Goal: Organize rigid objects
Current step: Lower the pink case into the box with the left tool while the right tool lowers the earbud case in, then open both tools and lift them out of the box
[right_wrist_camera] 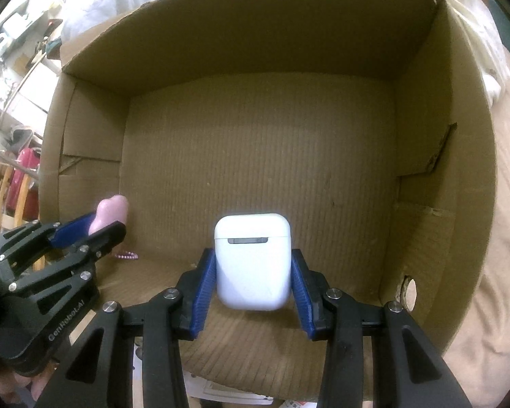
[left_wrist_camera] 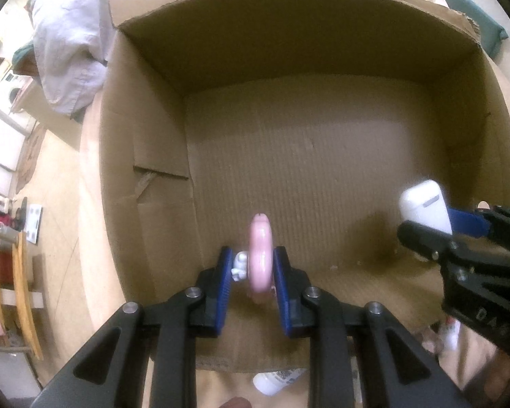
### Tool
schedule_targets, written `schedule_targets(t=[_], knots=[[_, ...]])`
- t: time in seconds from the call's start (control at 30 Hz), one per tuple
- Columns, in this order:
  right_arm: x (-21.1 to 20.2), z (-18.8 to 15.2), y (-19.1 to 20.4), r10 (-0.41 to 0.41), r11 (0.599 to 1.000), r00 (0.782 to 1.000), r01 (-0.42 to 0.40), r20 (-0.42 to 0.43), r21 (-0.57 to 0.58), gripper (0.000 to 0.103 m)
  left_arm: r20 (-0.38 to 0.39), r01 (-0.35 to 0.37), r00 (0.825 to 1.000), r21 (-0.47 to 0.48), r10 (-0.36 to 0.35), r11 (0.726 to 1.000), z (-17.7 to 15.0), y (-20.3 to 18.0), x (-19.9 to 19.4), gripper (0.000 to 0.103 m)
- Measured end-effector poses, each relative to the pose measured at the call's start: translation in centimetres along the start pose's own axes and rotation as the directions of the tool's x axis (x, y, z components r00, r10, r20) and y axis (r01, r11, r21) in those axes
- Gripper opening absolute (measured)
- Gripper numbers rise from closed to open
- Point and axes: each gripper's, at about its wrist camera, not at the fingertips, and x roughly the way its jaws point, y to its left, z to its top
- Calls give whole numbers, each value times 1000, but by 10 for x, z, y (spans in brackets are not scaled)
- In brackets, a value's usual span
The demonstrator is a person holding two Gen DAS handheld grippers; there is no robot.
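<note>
An open cardboard box [left_wrist_camera: 146, 142] [right_wrist_camera: 435, 142] fills both views, its floor bare. My left gripper [left_wrist_camera: 251, 268] is shut on a pink rounded charm [left_wrist_camera: 261, 258] with a small white figure on its left side, held edge-on above the box floor near the front wall. It also shows in the right wrist view [right_wrist_camera: 110, 216], at the box's left side. My right gripper [right_wrist_camera: 253, 272] is shut on a white earbud case [right_wrist_camera: 252, 260], held upright over the box floor. The case also shows in the left wrist view [left_wrist_camera: 425, 205], at the box's right side.
The box stands on a beige surface [left_wrist_camera: 64, 272]. Pale crumpled cloth [left_wrist_camera: 71, 44] lies behind the box at left. A white bottle [left_wrist_camera: 275, 380] and papers [right_wrist_camera: 227, 394] lie just in front of the box. A pink beaded piece [right_wrist_camera: 127, 256] hangs below the charm.
</note>
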Motion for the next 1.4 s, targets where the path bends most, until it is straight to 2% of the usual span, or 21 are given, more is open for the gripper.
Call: schedule_targets(t=[0.1, 0.17, 0.23, 0.27, 0.37, 0.4, 0.43, 0.47, 0.5, 0.57, 0.63, 0.67, 1.13, 1.4], knots=[[-5, 1, 1, 8, 1000, 1000, -8, 18, 4, 46, 0, -6, 1000, 0, 6, 1000, 1, -3, -5, 22], [-14, 1, -2, 18, 1000, 999, -18, 43, 2, 55, 3, -4, 1000, -4, 4, 1000, 4, -2, -6, 27], [-23, 3, -1, 35, 999, 996, -35, 80, -4, 62, 16, -5, 1000, -7, 5, 1000, 3, -1, -11, 41], [-27, 4, 0, 37, 999, 995, -36, 94, -10, 63, 23, 1, 1000, -10, 0, 1000, 3, 0, -14, 44], [-36, 6, 1, 49, 999, 991, -47, 128, -21, 74, 41, 19, 999, -22, -18, 1000, 4, 1, -21, 59], [-38, 7, 1, 53, 999, 990, -51, 134, -19, 78, 50, 30, 998, -27, -29, 999, 4, 2, -24, 69], [-40, 7, 0, 54, 998, 989, -53, 140, -15, 85, 56, 36, 998, -29, -34, 999, 5, 4, -27, 76], [-43, 8, 0, 50, 999, 987, -49, 150, -12, 91, 64, 43, 997, -31, -41, 999, 4, 3, -28, 78], [-44, 8, 0, 45, 999, 985, -44, 164, -12, 103, 71, 49, 996, -31, -47, 998, 4, 4, -31, 82], [-50, 9, 0, 48, 999, 980, -46, 193, -10, 103, 81, 54, 995, -31, -51, 998, 4, 3, -35, 86], [-54, 10, -2, 52, 999, 976, -52, 212, -4, 103, 95, 59, 994, -32, -56, 998, 4, 8, -36, 100], [-56, 11, -3, 49, 999, 973, -50, 225, 2, 103, 104, 53, 993, -29, -49, 998, 5, 5, -36, 103], [-58, 10, -7, -15, 999, 964, 2, 264, 48, 103, 177, 27, 984, -23, -22, 999, 6, 5, -58, 103], [-80, 1, -8, -13, 998, 951, -5, 308, 57, 103, 181, 52, 983, -86, -36, 995, 1, 25, -84, 103]])
